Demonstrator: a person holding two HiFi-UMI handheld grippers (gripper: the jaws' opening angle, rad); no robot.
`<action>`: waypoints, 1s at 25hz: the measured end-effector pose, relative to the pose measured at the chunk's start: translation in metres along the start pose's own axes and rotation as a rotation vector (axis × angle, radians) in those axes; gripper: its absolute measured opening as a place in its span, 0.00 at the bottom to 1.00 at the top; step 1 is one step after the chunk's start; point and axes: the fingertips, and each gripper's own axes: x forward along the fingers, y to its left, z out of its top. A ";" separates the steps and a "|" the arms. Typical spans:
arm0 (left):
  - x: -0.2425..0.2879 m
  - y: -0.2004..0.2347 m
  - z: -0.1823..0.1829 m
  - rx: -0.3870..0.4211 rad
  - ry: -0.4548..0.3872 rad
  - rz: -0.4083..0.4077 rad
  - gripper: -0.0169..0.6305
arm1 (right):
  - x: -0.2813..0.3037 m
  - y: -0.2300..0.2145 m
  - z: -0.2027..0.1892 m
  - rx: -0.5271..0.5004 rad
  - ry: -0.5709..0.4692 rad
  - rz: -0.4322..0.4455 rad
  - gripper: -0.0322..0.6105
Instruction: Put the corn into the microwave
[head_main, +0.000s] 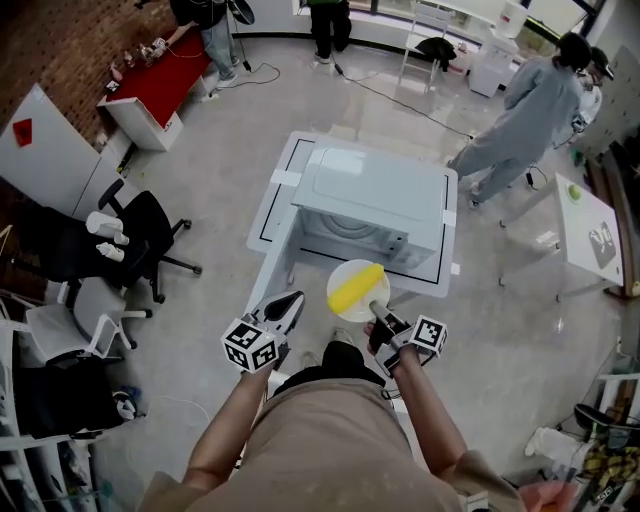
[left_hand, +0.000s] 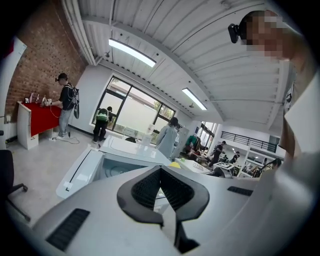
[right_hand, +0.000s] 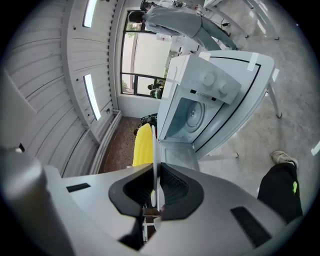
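Observation:
A yellow corn cob (head_main: 356, 287) lies on a round white plate (head_main: 347, 301). My right gripper (head_main: 380, 313) is shut on the plate's near rim and holds it just in front of the white microwave (head_main: 375, 205). The microwave stands on a white table (head_main: 268, 215), and its door is open. In the right gripper view the plate (right_hand: 155, 150) runs edge-on between the pads of my right gripper (right_hand: 156, 172), with the corn (right_hand: 144, 145) to its left and the microwave's open cavity (right_hand: 192, 115) beyond. My left gripper (head_main: 290, 304) hangs shut and empty left of the plate. The left gripper view shows my left gripper (left_hand: 161, 172) with its pads meeting.
Black and white office chairs (head_main: 130, 240) stand at the left. A red-topped table (head_main: 155, 90) is at the far left, with people near it. A person in grey overalls (head_main: 520, 120) stands at the right by another white table (head_main: 590, 230).

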 end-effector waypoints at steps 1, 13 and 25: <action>0.004 0.003 0.001 0.002 0.003 0.014 0.03 | 0.004 -0.001 0.003 -0.004 0.018 -0.005 0.09; 0.054 0.032 -0.005 0.002 0.039 0.150 0.03 | 0.049 -0.021 0.037 -0.027 0.183 -0.048 0.09; 0.083 0.061 -0.016 -0.043 0.043 0.275 0.03 | 0.090 -0.062 0.068 -0.011 0.206 -0.031 0.09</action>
